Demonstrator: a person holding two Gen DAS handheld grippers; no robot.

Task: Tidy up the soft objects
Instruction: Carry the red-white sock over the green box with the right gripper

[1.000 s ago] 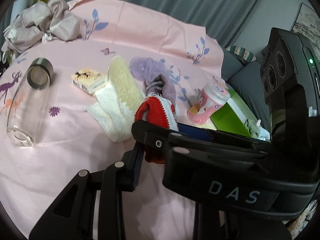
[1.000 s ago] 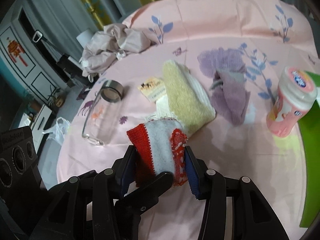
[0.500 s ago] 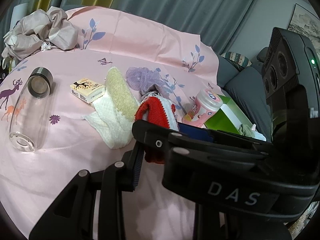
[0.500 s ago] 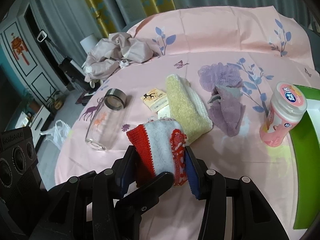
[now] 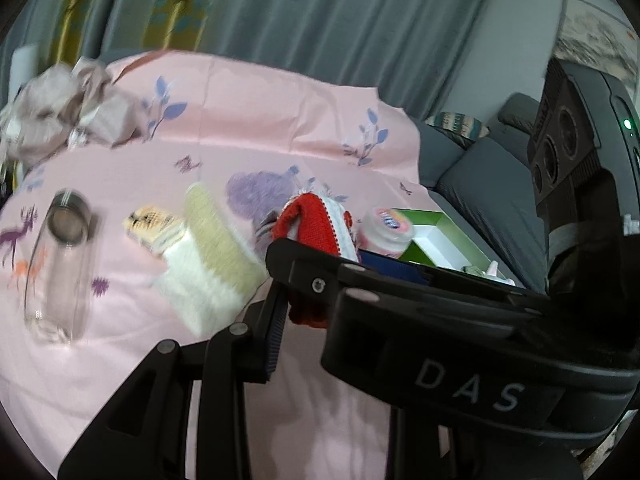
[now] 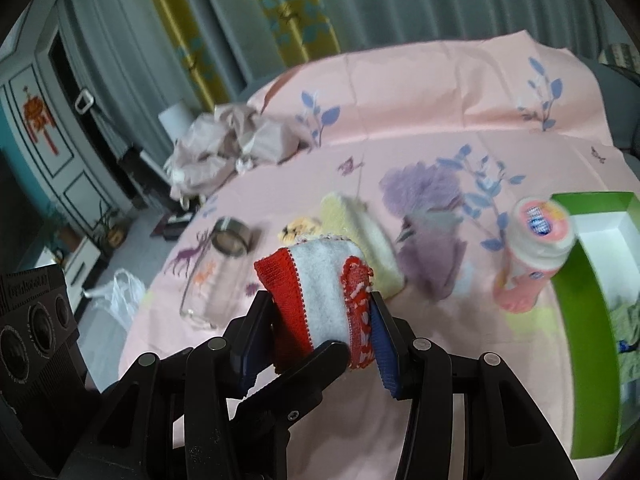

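Observation:
A folded red and white knitted cloth [image 6: 320, 292] hangs above the pink sheet [image 6: 420, 380], with my right gripper [image 6: 320, 320] shut on it, blue pads on both sides. In the left wrist view the same cloth [image 5: 312, 224] pokes up behind the right tool's black housing [image 5: 460, 380]. My left gripper [image 5: 308, 312] grips the cloth's lower red edge; only one of its fingers [image 5: 276, 332] shows, the other is hidden by the housing. A yellow and white towel [image 6: 360, 232] and a purple cloth [image 6: 432, 256] lie on the sheet beyond.
A green box [image 6: 580, 312] with white lining stands at the right, a pink bottle [image 6: 532, 256] beside it. A glass bottle [image 5: 56, 264] lies on its side at the left, a small card box [image 5: 154, 228] near it. Crumpled grey-pink fabric [image 5: 68, 116] sits at the far left.
Both grippers have risen together with the red and white cloth held between them. The things on the sheet now sit lower and farther off, and more curtain shows.

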